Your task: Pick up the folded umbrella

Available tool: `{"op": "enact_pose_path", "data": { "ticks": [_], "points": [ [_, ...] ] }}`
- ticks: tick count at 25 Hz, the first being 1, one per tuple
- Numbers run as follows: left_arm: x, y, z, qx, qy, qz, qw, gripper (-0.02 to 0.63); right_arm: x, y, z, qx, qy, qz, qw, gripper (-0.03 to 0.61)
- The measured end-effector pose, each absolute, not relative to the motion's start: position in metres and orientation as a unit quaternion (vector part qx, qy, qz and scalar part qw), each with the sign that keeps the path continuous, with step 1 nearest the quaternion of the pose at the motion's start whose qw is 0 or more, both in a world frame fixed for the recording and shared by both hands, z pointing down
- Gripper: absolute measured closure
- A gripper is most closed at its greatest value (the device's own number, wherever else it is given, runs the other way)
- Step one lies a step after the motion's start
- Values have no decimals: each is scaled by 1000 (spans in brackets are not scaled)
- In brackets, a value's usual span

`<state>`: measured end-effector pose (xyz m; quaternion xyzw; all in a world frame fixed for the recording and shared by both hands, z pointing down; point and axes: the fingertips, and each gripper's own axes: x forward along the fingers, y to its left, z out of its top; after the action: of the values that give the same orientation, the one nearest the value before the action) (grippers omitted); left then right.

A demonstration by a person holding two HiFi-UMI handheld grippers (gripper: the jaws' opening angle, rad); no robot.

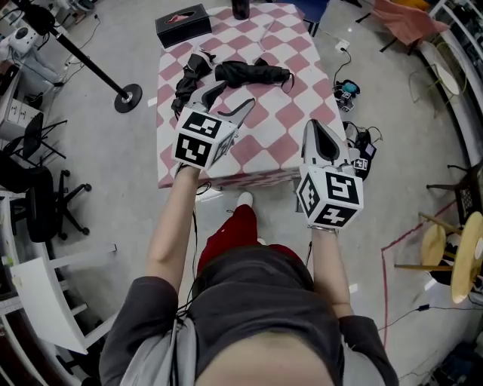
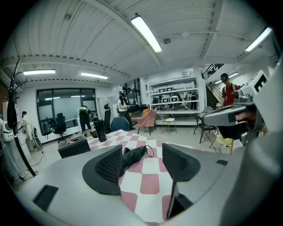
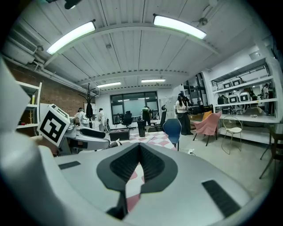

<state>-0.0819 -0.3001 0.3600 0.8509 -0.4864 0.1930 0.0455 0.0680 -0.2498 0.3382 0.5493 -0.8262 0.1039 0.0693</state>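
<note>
We hold both grippers over the near edge of the table (image 1: 290, 113), which is covered in a pink-and-white checked cloth.

The left gripper (image 1: 226, 103) has its jaws wide apart and nothing between the pads. In the left gripper view the gap frames the cloth and, further along it, the folded umbrella (image 2: 135, 155) – ahead of the jaws, not touching them.

The right gripper (image 1: 317, 128) sits near the table's right-hand corner with its jaws together at the tips and empty. In the right gripper view only a thin slit of cloth shows below where they meet.

From the head view, the folded umbrella (image 1: 253, 73) lies on its side across the middle of the table, black, with a small loop at its right end.

- Just to its left lies a second black heap (image 1: 189, 79) – we cannot tell what it is.
- At the far left corner stands a black box (image 1: 183, 24).
- A dark bottle (image 1: 240, 7) stands upright at the far edge.
</note>
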Motion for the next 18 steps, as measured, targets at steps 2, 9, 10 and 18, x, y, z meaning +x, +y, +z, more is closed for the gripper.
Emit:
{"op": "enact_pose_path", "data": {
  "ticks": [2, 9, 10, 18],
  "points": [
    [-87, -316, 363, 852, -480, 205, 43, 336, 64, -261, 340, 553, -823, 107, 72, 560],
    [-96, -369, 387, 857, -447, 255, 33, 322, 52, -300, 347, 563, -814, 115, 84, 560],
    [-96, -375, 391, 858, -441, 262, 33, 322, 51, -305, 348, 564, -813, 116, 85, 560],
    [-93, -423, 424, 864, -388, 319, 32, 322, 47, -342, 364, 576, -801, 133, 96, 560]
  ]
}}
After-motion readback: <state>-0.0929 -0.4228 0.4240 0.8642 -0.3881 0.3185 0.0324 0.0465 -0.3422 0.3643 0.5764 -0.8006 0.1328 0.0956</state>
